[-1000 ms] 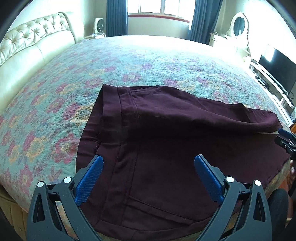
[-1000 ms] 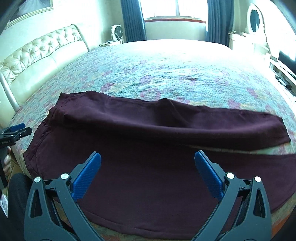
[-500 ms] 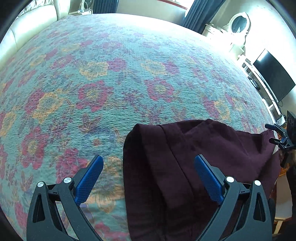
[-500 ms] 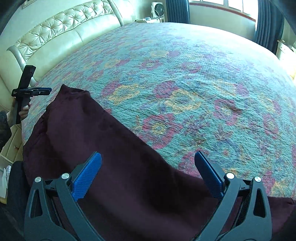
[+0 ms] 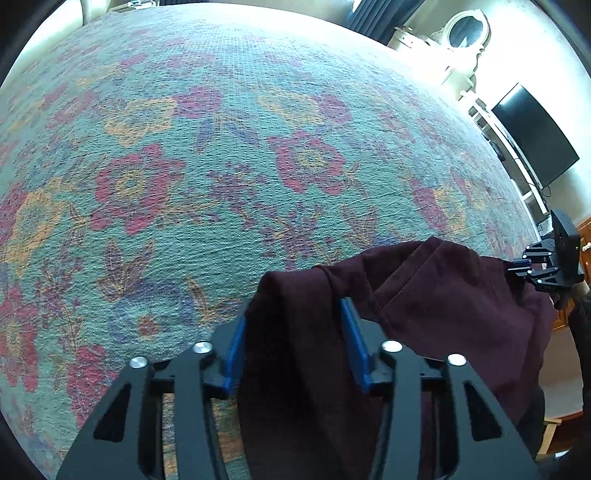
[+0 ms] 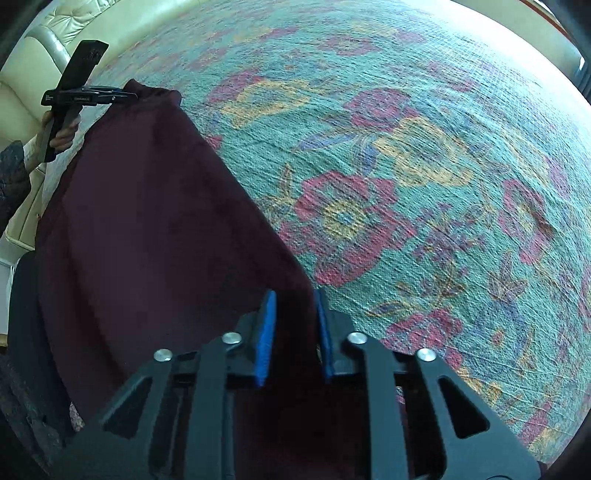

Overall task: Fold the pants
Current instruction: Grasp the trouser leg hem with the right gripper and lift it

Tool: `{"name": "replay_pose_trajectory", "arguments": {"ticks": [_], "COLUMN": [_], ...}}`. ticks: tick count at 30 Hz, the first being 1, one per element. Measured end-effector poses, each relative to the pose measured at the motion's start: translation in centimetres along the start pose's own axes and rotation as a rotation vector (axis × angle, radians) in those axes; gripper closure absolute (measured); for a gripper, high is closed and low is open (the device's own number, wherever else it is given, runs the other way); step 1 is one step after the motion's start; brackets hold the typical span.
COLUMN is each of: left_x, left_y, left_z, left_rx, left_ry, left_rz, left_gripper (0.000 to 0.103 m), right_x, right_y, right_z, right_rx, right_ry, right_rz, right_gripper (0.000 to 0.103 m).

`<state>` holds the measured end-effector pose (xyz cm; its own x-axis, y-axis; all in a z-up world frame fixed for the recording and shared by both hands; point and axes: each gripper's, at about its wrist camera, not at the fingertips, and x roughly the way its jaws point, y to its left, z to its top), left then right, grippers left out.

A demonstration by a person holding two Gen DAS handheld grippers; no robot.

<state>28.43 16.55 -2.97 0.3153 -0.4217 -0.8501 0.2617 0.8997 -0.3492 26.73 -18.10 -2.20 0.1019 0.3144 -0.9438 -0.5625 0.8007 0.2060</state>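
The dark maroon pants (image 5: 436, 295) lie along the near edge of the bed; they also show in the right wrist view (image 6: 147, 221). My left gripper (image 5: 293, 314) is shut on the far fold of the pants at one end, with cloth bunched between its blue pads. My right gripper (image 6: 293, 299) is shut on the far edge of the pants at the other end. Each gripper shows in the other's view, the right one (image 5: 543, 266) and the left one (image 6: 92, 96), at the pants' far corners.
A floral quilt in teal, red and yellow (image 5: 258, 147) covers the wide bed beyond the pants. A cream tufted headboard (image 6: 55, 37) stands at the left. A dark TV (image 5: 535, 136) and a white dresser with a mirror (image 5: 461, 33) stand at the right.
Both grippers went from wide open above the pants to reaching over its far folded edge and have closed on the cloth at each end.
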Motion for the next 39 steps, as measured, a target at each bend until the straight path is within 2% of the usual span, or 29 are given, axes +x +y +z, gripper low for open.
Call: {"name": "replay_pose_trajectory", "arguments": {"ticks": [1,2,6,11,14,18,23,28,31,32,34,36,38,39], "left_x": [-0.6,-1.2,-3.8,-8.7,-10.5,-13.5,-14.9,-13.8,-12.8,-12.5,-12.0,-11.7,-11.4,-11.5], "left_y": [0.1,-0.1,-2.3,-4.7,-6.6,-7.9,-8.7,-8.3,-7.7,-7.5,-7.0,-6.3,-5.4,-4.8], "left_z": [-0.1,-0.1,0.0,-1.6,-2.8,-6.7,-11.8,-16.6,-18.9,-19.7,-20.9,-22.2,-23.4,-24.2], "left_rx": [-0.007,-0.003,0.054,0.083,0.085,0.074,0.04,-0.002,-0.031,-0.03,-0.032,-0.052,-0.1,-0.138], "left_ry": [-0.003,-0.012,-0.064,-0.149,-0.175,-0.211,-0.223,-0.197,-0.18,-0.173,-0.16,-0.14,-0.102,-0.091], "left_rz": [-0.022,-0.013,0.035,-0.008,-0.02,-0.043,-0.061,-0.064,-0.05,-0.033,0.001,0.021,0.011,-0.013], "left_gripper": [0.081,0.088,0.091,0.093,0.093,0.093,0.092,0.089,0.083,0.08,0.066,0.047,0.038,0.038], "right_x": [-0.4,-1.1,-4.7,-9.7,-12.3,-12.5,-10.7,-7.6,-5.7,-5.3,-4.7,-4.4,-4.5,-4.6], "right_y": [0.2,0.8,2.6,6.3,8.6,11.7,14.5,16.5,17.3,17.5,18.2,18.9,19.6,19.8], "right_z": [-0.1,-0.2,-1.0,-3.8,-6.6,-10.2,-14.3,-17.4,-18.8,-19.1,-19.9,-20.5,-21.1,-21.3], "right_rx": [-0.004,-0.016,-0.026,-0.053,-0.043,-0.041,-0.041,-0.053,-0.07,-0.069,-0.073,-0.084,-0.083,-0.075], "right_ry": [-0.01,-0.021,-0.102,-0.216,-0.287,-0.326,-0.335,-0.297,-0.276,-0.274,-0.269,-0.259,-0.263,-0.255], "right_rz": [-0.015,-0.034,-0.091,-0.174,-0.197,-0.223,-0.253,-0.291,-0.323,-0.327,-0.349,-0.385,-0.416,-0.417], "right_gripper": [0.098,0.099,0.099,0.099,0.099,0.099,0.099,0.099,0.098,0.093,0.082,0.043,0.038,0.038]}}
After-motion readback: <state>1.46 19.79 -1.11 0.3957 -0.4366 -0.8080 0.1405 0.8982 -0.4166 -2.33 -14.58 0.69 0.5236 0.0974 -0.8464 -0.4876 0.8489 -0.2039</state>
